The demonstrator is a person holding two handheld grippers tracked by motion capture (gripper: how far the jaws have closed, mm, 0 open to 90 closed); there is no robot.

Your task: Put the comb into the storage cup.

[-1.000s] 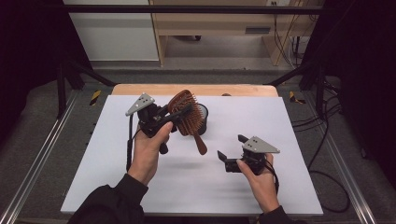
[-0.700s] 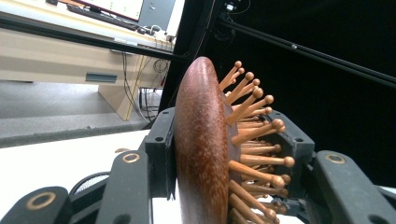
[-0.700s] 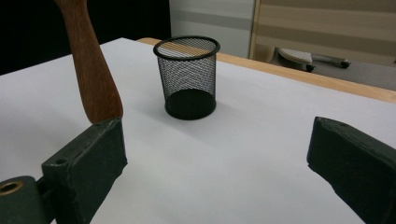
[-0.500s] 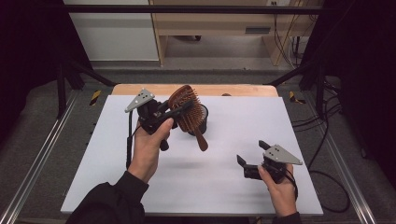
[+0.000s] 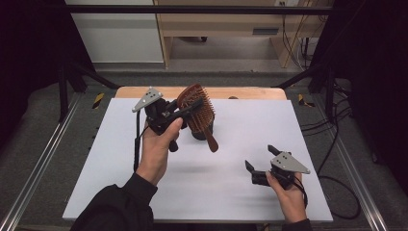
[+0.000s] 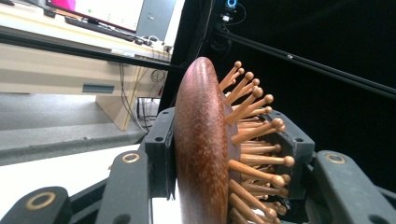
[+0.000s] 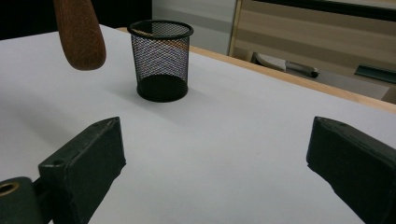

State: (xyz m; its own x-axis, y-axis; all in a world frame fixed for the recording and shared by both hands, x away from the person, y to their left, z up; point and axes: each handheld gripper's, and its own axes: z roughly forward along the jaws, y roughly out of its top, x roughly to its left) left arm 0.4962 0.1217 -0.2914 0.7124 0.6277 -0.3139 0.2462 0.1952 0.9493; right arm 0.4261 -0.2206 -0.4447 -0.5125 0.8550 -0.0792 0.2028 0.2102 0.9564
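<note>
A brown wooden hairbrush (image 5: 201, 115) hangs in the air above the white table (image 5: 120, 159), head up and handle slanting down to the right. My left gripper (image 5: 191, 109) is shut on the brush head. In the left gripper view the brush's smooth back (image 6: 201, 154) lies against one jaw and its knobbed bristles (image 6: 254, 140) press on the other. A black mesh cup (image 5: 198, 134) stands upright on the table right behind the handle; in the right gripper view the cup (image 7: 161, 60) looks empty, with the handle tip (image 7: 79, 32) hanging to its left. My right gripper (image 5: 260, 159) is low at the front right, open and holding nothing.
The white table top ends in a wooden edge (image 5: 250, 93) at the far side. Metal rails (image 5: 43, 159) run along both sides, and cables (image 5: 332, 144) trail off to the right. A tool (image 7: 285, 65) lies beyond the table's far edge.
My right hand has moved to the right and a little down toward the table's front right corner. The left hand with the brush has stayed where it was.
</note>
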